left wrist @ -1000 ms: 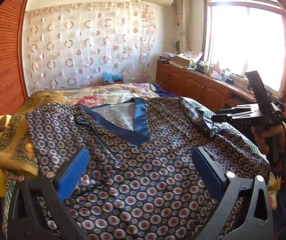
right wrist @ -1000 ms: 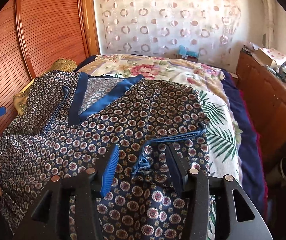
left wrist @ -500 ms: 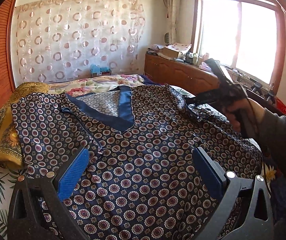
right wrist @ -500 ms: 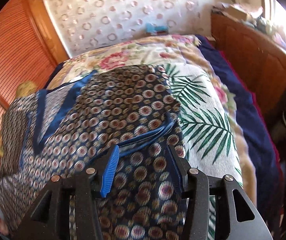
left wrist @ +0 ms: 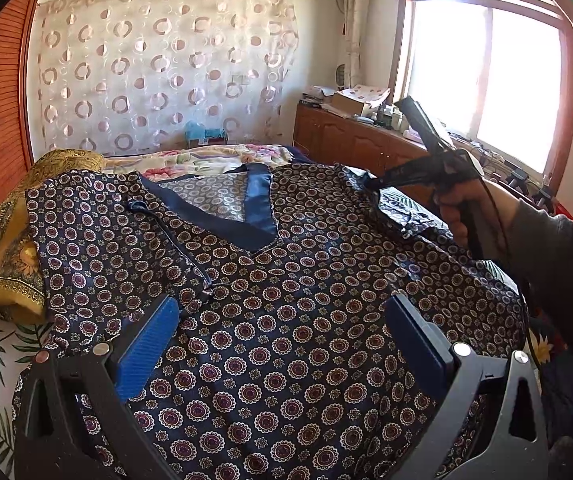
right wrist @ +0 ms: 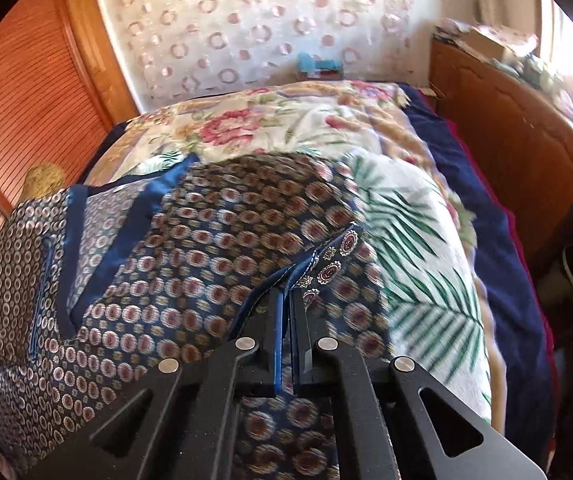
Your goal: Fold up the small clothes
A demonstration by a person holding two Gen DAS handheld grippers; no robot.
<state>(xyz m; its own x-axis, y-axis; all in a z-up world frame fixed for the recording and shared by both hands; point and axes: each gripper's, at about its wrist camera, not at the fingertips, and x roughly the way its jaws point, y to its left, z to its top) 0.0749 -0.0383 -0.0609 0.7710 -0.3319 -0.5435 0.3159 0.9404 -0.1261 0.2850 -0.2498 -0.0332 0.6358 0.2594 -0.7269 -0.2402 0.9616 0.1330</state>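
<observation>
Right tongs (right wrist: 288,300) now clamped on shirt sleeve (right wrist: 332,256), fabric blurred

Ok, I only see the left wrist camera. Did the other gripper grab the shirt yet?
Observer: Yes. The right gripper has just closed its jaws and is shut on the sleeve edge of the shirt.
Operator: What's next to that sleeve?
Observer: Palm-leaf bedding, with nothing lying on it there.
Operator: And past that?
Observer: A dark blue blanket runs beside the wooden cabinet.
</observation>
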